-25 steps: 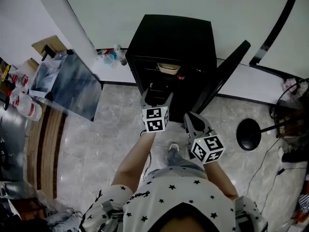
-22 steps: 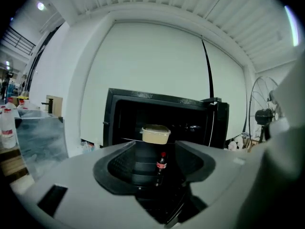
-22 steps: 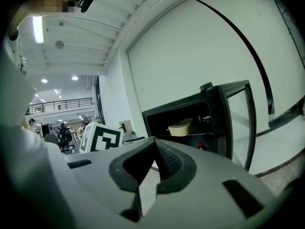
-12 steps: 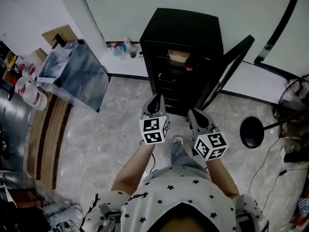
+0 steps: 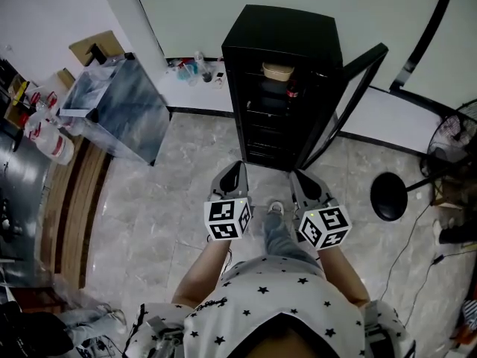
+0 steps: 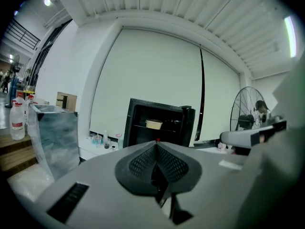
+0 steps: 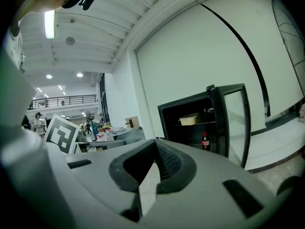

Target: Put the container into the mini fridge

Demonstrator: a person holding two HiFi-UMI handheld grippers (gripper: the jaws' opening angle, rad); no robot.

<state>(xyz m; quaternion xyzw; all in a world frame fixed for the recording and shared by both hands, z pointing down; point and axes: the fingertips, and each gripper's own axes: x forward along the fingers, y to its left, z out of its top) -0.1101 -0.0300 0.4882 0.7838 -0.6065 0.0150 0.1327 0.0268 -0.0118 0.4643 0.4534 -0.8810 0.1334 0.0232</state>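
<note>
The black mini fridge (image 5: 283,32) stands against the wall with its glass door (image 5: 350,88) swung open to the right. A tan container (image 5: 277,70) sits on its top shelf, also seen in the left gripper view (image 6: 153,124) and the right gripper view (image 7: 189,119). A red-capped bottle (image 5: 292,90) stands on the shelf below. My left gripper (image 5: 233,171) hangs over the floor short of the fridge. Its jaws have just been closing and now meet with nothing between them (image 6: 156,142). My right gripper (image 5: 302,177) is beside it, shut and empty (image 7: 155,141).
A grey covered box (image 5: 123,110) stands at the left, with water bottles (image 5: 52,144) beyond it. Small bottles (image 5: 194,69) sit on the white ledge left of the fridge. A fan's round base (image 5: 387,201) and cables lie at the right. The person's foot (image 5: 274,209) shows between the grippers.
Both grippers have drawn back from the fridge toward the person. The left gripper's jaws, open a second ago, have shut empty.
</note>
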